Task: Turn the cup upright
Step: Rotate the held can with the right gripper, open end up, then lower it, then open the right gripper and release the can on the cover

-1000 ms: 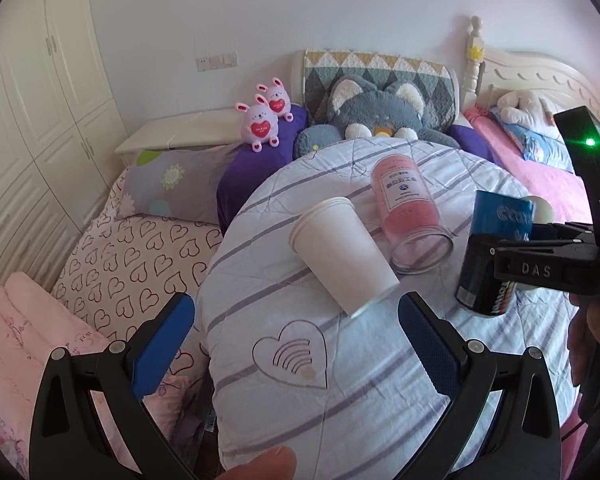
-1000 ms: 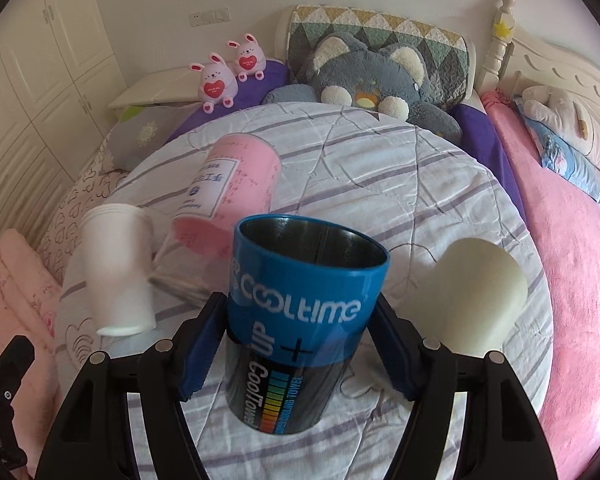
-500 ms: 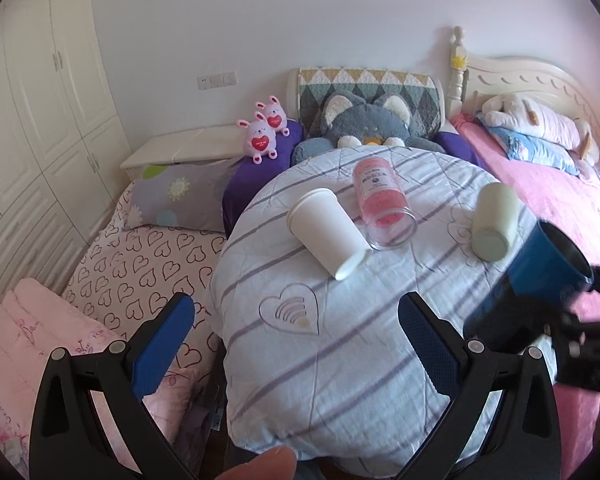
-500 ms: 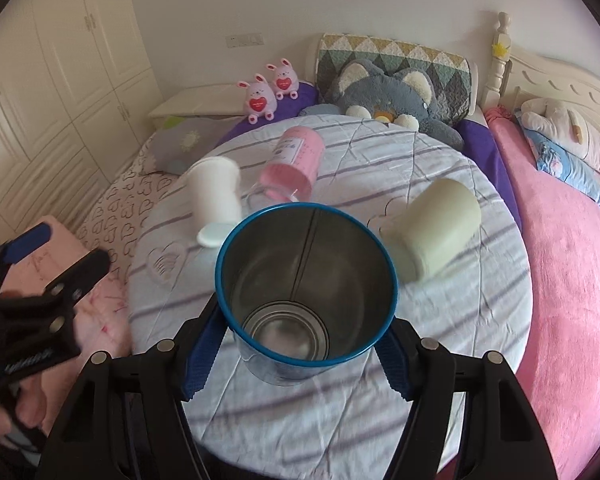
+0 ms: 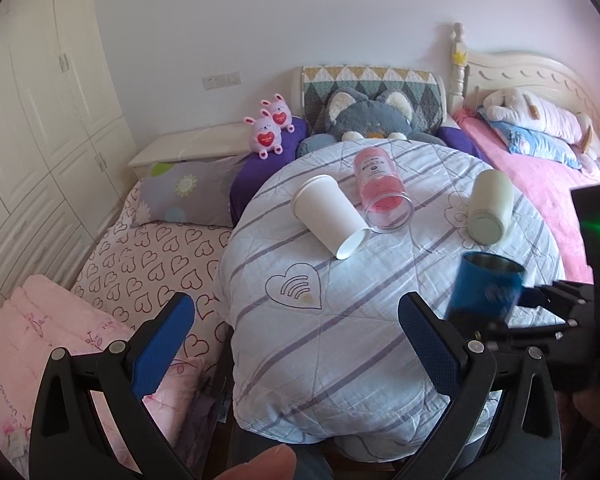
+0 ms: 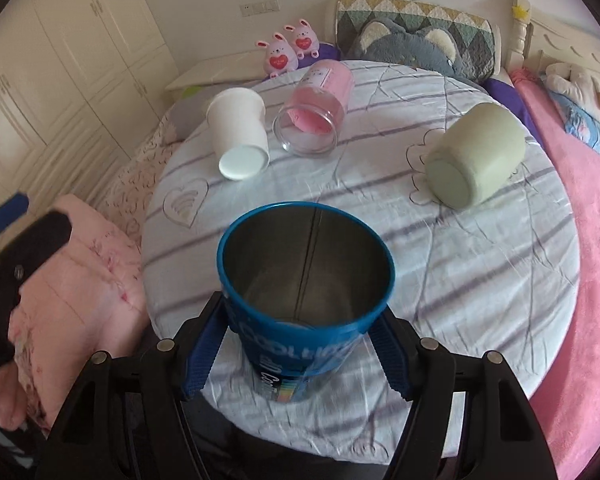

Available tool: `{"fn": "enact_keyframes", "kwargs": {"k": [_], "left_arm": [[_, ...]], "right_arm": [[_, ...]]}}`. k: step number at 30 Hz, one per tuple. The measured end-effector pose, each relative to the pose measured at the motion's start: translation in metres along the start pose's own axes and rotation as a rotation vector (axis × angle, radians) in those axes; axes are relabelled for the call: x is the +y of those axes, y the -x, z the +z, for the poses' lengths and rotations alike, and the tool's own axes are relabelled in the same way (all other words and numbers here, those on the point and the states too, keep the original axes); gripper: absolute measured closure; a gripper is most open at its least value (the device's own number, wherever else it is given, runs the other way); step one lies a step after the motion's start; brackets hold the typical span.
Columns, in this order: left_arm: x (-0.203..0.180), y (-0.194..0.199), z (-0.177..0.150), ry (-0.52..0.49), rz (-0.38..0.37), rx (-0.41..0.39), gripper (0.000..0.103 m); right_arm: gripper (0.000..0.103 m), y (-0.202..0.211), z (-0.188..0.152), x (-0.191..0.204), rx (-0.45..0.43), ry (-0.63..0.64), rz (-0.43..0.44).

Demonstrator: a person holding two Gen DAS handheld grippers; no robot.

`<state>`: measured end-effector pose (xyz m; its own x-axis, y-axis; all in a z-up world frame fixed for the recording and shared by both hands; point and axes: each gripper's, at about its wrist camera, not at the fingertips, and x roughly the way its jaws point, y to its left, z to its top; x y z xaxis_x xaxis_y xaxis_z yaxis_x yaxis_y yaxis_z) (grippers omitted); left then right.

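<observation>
Lowered since earlier, blue cup (image 6: 306,300) now upright at table's (image 6: 480,280) near edge, pinched by right claw (image 6: 300,354). Left claw (image 5: 296,344) spread, holding nothing. White cup (image 5: 330,216) lies sideways.

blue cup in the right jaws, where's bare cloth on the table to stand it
Bare cloth lies beneath the blue cup, near the table front edge, below the green cup. Crowded at the back left: white paper cup beside pink glass.
</observation>
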<state>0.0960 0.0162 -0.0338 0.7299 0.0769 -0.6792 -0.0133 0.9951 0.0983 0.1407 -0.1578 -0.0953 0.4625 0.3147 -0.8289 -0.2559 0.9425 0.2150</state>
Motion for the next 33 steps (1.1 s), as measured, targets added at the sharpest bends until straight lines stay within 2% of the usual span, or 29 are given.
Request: {"fn": "enact_keyframes", "kwargs": {"k": [2, 3, 4, 16, 26, 33], "left_arm": [[0.001, -0.002, 0.0, 0.004, 0.003, 0.006, 0.0], [0.0, -0.002, 0.0, 0.003, 0.004, 0.007, 0.0], [0.0, -0.002, 0.0, 0.001, 0.006, 0.008, 0.0], [-0.013, 0.007, -0.001, -0.021, -0.017, 0.001, 0.0], [-0.028, 0.024, -0.004, -0.037, -0.035, -0.008, 0.0], [-0.054, 0.027, -0.002, -0.073, -0.077, 0.007, 0.0]], "right_arm": [[0.032, -0.009, 0.005, -0.001, -0.001, -0.006, 0.003], [0.021, -0.016, 0.007, -0.001, 0.004, -0.008, -0.015], [0.019, -0.02, 0.007, 0.0, 0.002, -0.008, -0.024], [0.019, 0.005, -0.007, -0.013, -0.072, -0.084, -0.052], [0.019, 0.032, -0.022, -0.012, -0.128, -0.086, -0.061], [0.019, 0.06, -0.038, -0.026, -0.178, -0.12, -0.097]]}}
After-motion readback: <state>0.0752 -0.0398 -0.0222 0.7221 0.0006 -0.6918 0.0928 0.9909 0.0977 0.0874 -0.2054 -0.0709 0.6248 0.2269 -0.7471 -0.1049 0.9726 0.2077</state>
